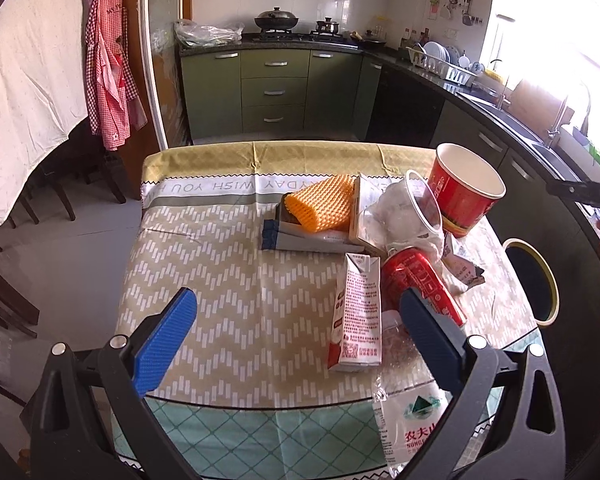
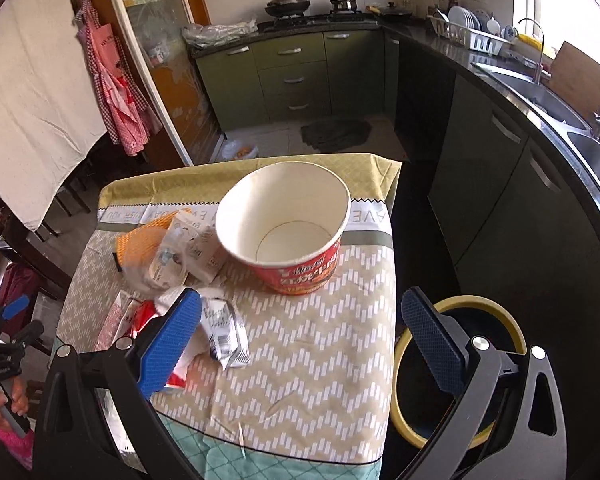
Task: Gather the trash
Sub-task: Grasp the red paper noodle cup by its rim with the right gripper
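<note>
Left wrist: both claws released, nothing gripped, trash not yet collected.

Left claw gapes wide above the near table edge; carton lies between its fingers' line, red can and bottle just beside the right finger. Right claw is also spread, hovering over the table's right side, wrapper by its left finger. Bin sits on the floor just off the table's right edge; inside looks dark, contents can't tell. Noodle cup stands upright, empty. Clear cup lies tilted against it, holding crumpled white stuff. Orange net and boxes are further back. My read: the approach step. Next: drop onto one piece, carton for left or wrapper for right, clench, carry to the bin.
</note>
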`<move>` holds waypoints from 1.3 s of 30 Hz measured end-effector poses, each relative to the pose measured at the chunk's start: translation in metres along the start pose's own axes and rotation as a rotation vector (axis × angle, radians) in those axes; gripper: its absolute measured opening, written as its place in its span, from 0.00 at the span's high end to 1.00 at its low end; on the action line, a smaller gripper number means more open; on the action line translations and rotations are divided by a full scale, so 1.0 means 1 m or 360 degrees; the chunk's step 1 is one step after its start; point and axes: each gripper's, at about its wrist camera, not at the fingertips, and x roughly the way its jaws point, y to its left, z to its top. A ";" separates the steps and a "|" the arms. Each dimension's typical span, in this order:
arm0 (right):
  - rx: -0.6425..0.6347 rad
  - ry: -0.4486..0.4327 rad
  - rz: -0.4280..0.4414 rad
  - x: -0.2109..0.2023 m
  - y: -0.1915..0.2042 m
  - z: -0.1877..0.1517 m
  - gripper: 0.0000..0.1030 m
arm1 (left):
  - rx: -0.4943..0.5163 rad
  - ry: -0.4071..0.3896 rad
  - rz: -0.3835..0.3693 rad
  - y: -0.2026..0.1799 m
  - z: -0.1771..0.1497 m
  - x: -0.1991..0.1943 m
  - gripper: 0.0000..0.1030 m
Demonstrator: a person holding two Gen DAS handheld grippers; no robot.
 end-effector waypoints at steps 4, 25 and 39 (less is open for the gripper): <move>0.0121 0.0232 -0.0042 0.050 -0.019 0.052 0.16 | 0.0027 0.0021 -0.0019 -0.003 0.008 0.012 0.06; 0.0145 0.0715 -0.0240 0.165 -0.033 0.078 0.92 | 0.0052 0.0109 -0.0022 0.016 0.021 0.042 0.06; 0.0225 0.0557 -0.0131 0.117 -0.054 0.088 0.95 | 0.0149 0.0134 -0.0124 -0.014 0.042 0.039 0.06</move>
